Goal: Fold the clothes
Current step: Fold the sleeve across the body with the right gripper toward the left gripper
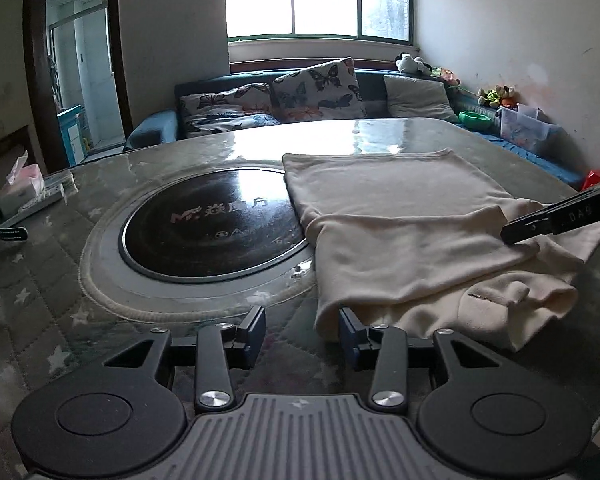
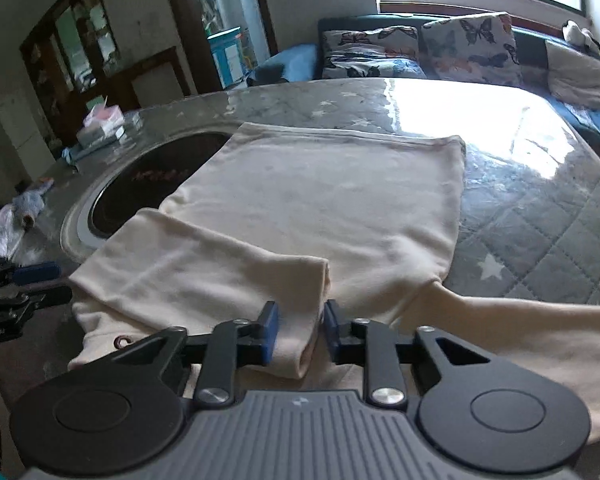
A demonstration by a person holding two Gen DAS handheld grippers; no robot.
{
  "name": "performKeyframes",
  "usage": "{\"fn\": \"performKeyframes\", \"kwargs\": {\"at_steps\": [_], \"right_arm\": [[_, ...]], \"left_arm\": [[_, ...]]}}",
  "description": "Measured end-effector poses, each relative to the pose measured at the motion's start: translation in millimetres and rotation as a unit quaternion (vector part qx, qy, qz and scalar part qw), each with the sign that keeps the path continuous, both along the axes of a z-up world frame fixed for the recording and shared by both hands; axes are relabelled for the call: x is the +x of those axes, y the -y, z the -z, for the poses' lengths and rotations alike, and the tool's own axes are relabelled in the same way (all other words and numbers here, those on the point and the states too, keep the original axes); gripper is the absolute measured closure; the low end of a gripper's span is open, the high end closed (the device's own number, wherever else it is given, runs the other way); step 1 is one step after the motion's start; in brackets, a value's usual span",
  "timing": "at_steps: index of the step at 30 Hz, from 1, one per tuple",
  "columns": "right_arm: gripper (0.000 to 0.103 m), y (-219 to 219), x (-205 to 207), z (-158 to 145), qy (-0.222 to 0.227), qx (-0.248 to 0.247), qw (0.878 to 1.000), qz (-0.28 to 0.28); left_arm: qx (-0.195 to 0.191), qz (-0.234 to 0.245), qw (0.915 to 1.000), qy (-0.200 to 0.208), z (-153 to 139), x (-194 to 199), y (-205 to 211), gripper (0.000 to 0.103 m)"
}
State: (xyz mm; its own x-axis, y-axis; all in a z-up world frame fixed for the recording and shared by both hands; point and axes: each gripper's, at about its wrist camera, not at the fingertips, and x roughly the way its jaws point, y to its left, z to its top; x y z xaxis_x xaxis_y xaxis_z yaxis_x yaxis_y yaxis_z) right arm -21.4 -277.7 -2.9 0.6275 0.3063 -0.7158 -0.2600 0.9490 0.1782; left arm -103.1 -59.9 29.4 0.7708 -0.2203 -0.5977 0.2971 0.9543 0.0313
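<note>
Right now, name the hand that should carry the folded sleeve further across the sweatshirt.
Right, probably. The right gripper has its fingers closed on the sleeve; the left gripper is open, empty, beside the sweatshirt.

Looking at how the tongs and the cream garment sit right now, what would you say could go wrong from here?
1. The right tongs straddle only the folded sleeve's cuff; a pull might slip off or undo that fold.
2. The left tongs are open at the cream garment's near edge, holding nothing, so the body could drag unevenly.
3. The garment overlaps the black round hob; sliding may bunch it on the rim.
</note>
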Motion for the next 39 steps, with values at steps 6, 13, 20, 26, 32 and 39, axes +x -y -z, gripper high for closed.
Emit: {"fn": "performKeyframes", "kwargs": {"at_steps": [6,13,20,26,32,39], "right_arm": [[0.098,-2,-1,-13,0.016,-0.012,1.000,0.000],[0.099,-5,-18,-65,0.088,-0.028,0.996,-0.007],[0.099,3,-26,-65,0.083,-0.033,0.996,0.019],[0.094,5,-21,-15,0.014,-0.045,0.999,0.026],[0.093,5,-30,-30,0.053,-0.050,0.997,0.017],[0.093,-3,-20,-24,0.054,-0.040,0.998,-0.003]], "left_arm": [[0.011,0.009,0.9999,0.008,6,2,9,0.060],[0.038,0.011,0.9989,0.024,9,-2,17,0.069],[0.044,0.012,0.9984,0.033,8,-9,17,0.094],[0.047,0.028,0.9984,0.015,7,-14,9,0.090],[0.016,0.027,0.9995,0.004,-15,-1,-5,0.089],[-0.033,0.052,0.9981,0.001,-26,40,25,0.088]]}}
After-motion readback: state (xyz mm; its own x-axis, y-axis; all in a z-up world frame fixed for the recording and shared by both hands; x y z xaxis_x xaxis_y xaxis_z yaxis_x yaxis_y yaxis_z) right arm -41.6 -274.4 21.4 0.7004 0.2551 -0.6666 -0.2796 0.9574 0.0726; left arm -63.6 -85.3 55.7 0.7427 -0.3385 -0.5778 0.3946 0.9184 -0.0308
